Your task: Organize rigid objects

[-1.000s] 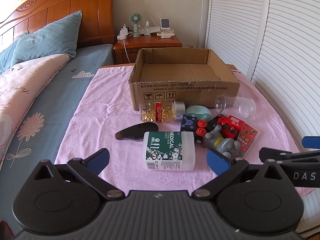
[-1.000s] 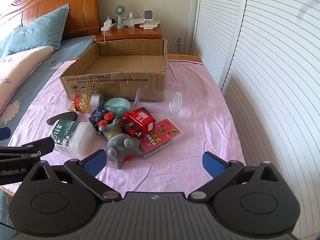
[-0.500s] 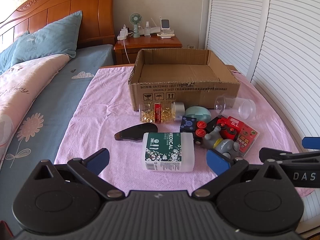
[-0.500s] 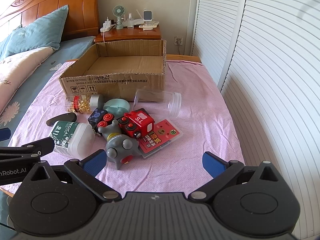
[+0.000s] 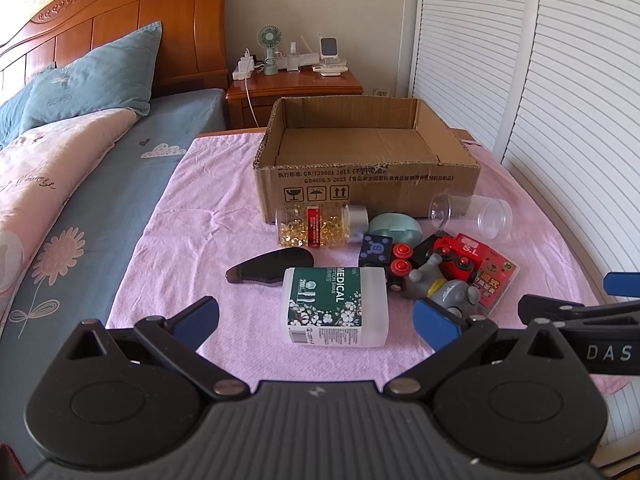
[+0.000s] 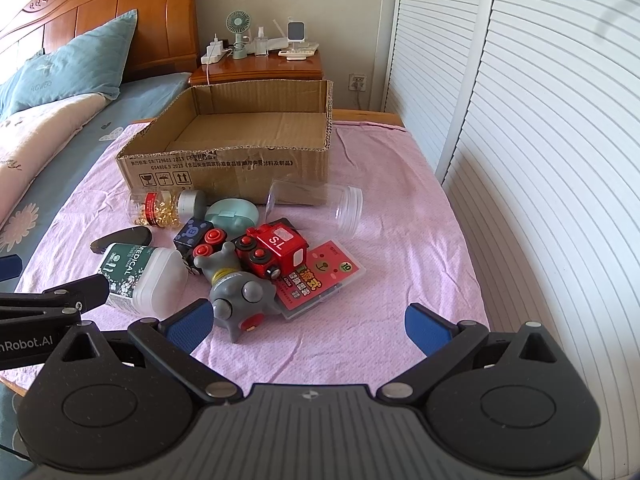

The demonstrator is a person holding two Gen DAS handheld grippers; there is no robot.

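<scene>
An open cardboard box (image 5: 368, 184) (image 6: 228, 170) stands empty on the pink cloth. In front of it lie a white cotton-swab box (image 5: 336, 306) (image 6: 140, 274), a capsule bottle (image 5: 320, 226) (image 6: 164, 206), a dark case (image 5: 270, 268), a mint case (image 5: 394, 230), a clear jar (image 5: 472, 216) (image 6: 316, 206), a red toy train (image 5: 456, 258) (image 6: 272, 250), a grey toy (image 6: 240, 296) and a red card pack (image 6: 320, 276). My left gripper (image 5: 316, 320) is open, just short of the swab box. My right gripper (image 6: 306, 326) is open, near the grey toy.
The bed with blue pillows (image 5: 92, 84) lies to the left. A wooden nightstand (image 5: 296, 84) with a small fan stands behind the box. White louvred doors (image 6: 520, 120) run along the right. The pink cloth (image 6: 400, 208) ends close to my grippers.
Both grippers have crept slightly forward toward the pile. Nothing on the cloth has moved.
</scene>
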